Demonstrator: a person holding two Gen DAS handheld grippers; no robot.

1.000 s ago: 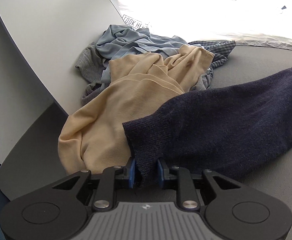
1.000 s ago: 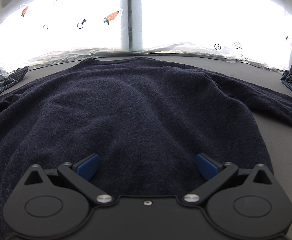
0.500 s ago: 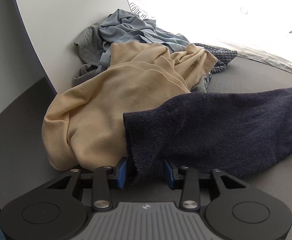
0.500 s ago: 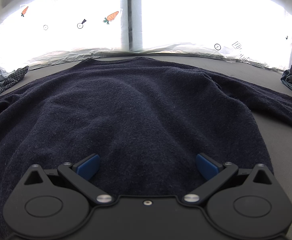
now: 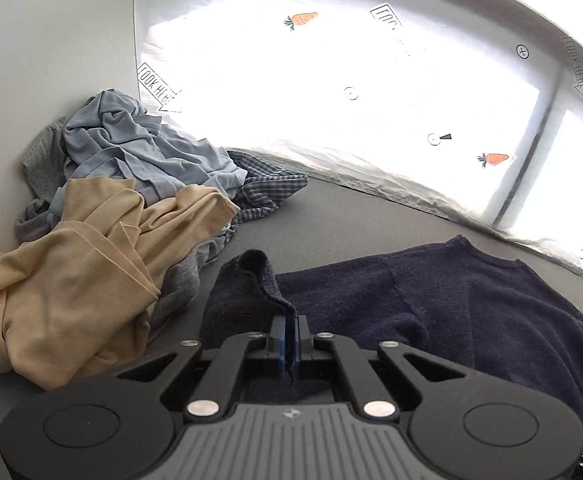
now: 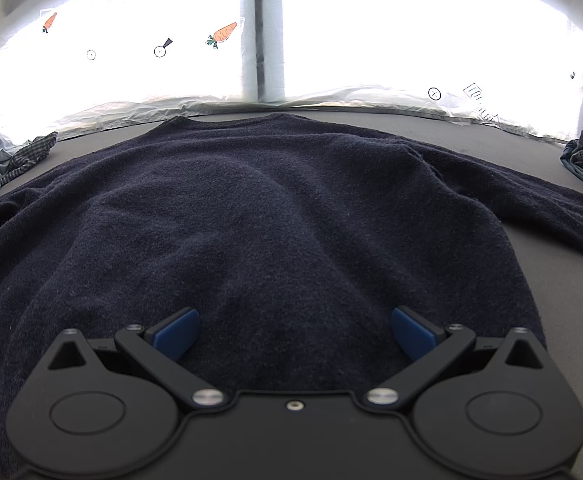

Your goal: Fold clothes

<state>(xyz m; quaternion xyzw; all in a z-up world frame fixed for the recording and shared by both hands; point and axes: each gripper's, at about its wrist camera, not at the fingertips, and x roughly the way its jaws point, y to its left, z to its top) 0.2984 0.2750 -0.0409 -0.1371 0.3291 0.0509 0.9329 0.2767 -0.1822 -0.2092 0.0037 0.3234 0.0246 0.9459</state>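
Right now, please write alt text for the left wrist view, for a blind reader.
The left tool is shut on the cuff of a navy sweater lying on a grey table. To the left, a pile of clothes rests against a white wall.

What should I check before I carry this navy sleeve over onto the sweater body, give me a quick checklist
1. Left gripper clamped on the sleeve cuff: ok, blue pads are closed with knit between them.
2. Navy sweater body lying flat: ok, only soft ripples.
3. Right gripper free to help: ok, jaws wide open above the hem area, holding nothing.
4. Cuff clear of the beige garment: cannot tell, they look very close.
5. Other sleeve laid out: ok, stretched to the right on the table.
6. Laundry pile outside the fold path: ok.
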